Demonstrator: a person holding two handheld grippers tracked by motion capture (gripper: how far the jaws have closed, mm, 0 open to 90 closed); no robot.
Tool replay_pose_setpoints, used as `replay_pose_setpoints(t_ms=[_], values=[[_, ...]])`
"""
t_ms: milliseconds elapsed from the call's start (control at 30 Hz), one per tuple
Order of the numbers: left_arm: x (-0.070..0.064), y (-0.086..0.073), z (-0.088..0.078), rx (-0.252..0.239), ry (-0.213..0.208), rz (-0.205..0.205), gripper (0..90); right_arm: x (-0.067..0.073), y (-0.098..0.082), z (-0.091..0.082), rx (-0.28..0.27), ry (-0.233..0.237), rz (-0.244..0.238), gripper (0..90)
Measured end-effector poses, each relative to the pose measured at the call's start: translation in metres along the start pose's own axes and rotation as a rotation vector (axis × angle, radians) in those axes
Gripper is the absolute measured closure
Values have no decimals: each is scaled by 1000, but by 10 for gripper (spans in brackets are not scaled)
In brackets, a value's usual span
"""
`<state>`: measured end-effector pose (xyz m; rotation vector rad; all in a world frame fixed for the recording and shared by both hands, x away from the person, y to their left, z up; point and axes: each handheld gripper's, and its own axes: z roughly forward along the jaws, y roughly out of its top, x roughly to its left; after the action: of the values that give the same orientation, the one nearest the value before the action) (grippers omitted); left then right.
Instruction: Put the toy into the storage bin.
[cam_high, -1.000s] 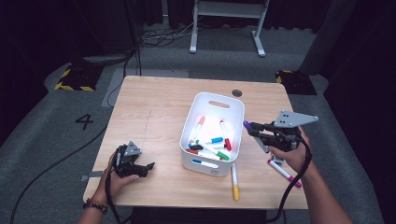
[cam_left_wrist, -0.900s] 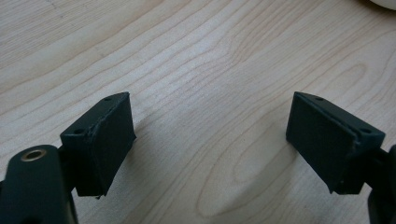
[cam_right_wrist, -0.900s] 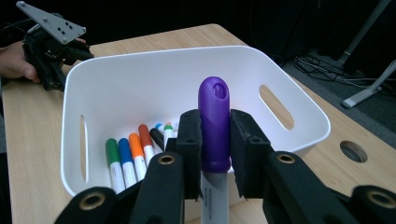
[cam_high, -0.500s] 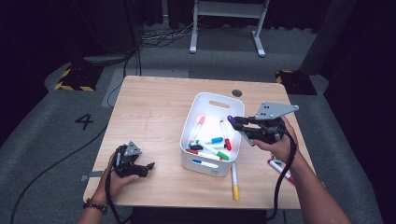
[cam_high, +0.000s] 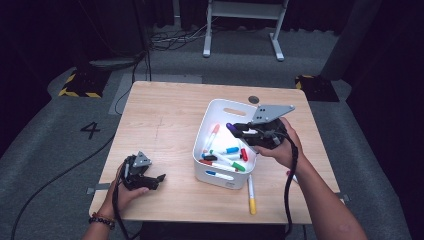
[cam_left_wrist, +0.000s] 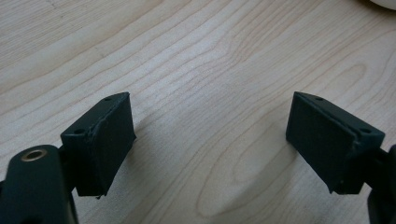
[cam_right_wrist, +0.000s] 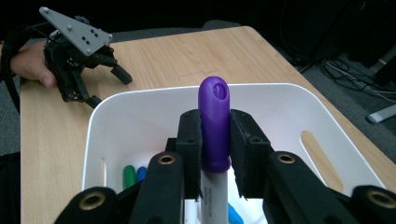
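Clearing loose markers off the tabletop (cam_high: 165, 125) into the white bin (cam_high: 220, 107) looks to be the job, and the step in hand is the carry-and-drop of one marker. The tabletop is pale wood; the bin stands on its right half and holds a heap of markers (cam_high: 225, 156) with red, blue, green and orange caps. The right claw (cam_high: 239, 131) hangs over the bin's right side, clamped on a purple-capped marker (cam_right_wrist: 214, 122): in the right gripper view the black pads squeeze the marker just below the cap, the cap pointing out past the jaws over the bin's open inside. So the task's thing sits in that grip, above the bin and not yet in it. The left claw (cam_high: 152, 179) rests near the tabletop's front left corner, well apart from the bin, its jaws spread wide with only bare wood between them in the left gripper view. The next move, as I judge it, calls for spreading the right jaws while the marker is clear of the rim, perhaps after dipping a little so it lands among the others instead of bouncing out. After that, a yellow-capped marker (cam_high: 251, 194) lies on the tabletop just in front of the bin, and another small one (cam_high: 291, 175) peeks out beside the right forearm; those seem next for pickup.
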<state>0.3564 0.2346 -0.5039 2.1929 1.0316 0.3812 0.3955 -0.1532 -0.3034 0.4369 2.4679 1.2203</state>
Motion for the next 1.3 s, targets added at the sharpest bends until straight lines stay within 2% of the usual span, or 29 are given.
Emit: replay_pose_setpoints(t_ms=[300,500,633,733,833,867,933,1000,1067,1167,1300], values=[[0,0,0,0,0,0,155,8,4,29,94,57,-12,750],[0,0,0,3,-1,4,156,13,-4,40,129,115,-12,750],[0,0,0,3,-1,4,156,15,-10,48,174,154,-8,750],[0,0,0,3,-1,4,156,18,-12,56,249,167,-33,750],[0,0,0,3,-1,4,156,19,-13,64,314,177,-32,750],[0,0,0,3,0,4,156,20,-14,68,339,188,-32,876],[0,0,0,3,0,4,156,20,-14,72,353,190,-29,898],[0,0,0,3,0,5,156,21,-14,77,369,209,-59,844],[0,0,0,2,-1,4,157,25,-15,81,385,212,-66,833],[0,0,0,3,-1,5,157,27,-15,83,374,209,-72,824],[0,0,0,2,-1,5,157,25,-16,79,347,193,-48,801]])
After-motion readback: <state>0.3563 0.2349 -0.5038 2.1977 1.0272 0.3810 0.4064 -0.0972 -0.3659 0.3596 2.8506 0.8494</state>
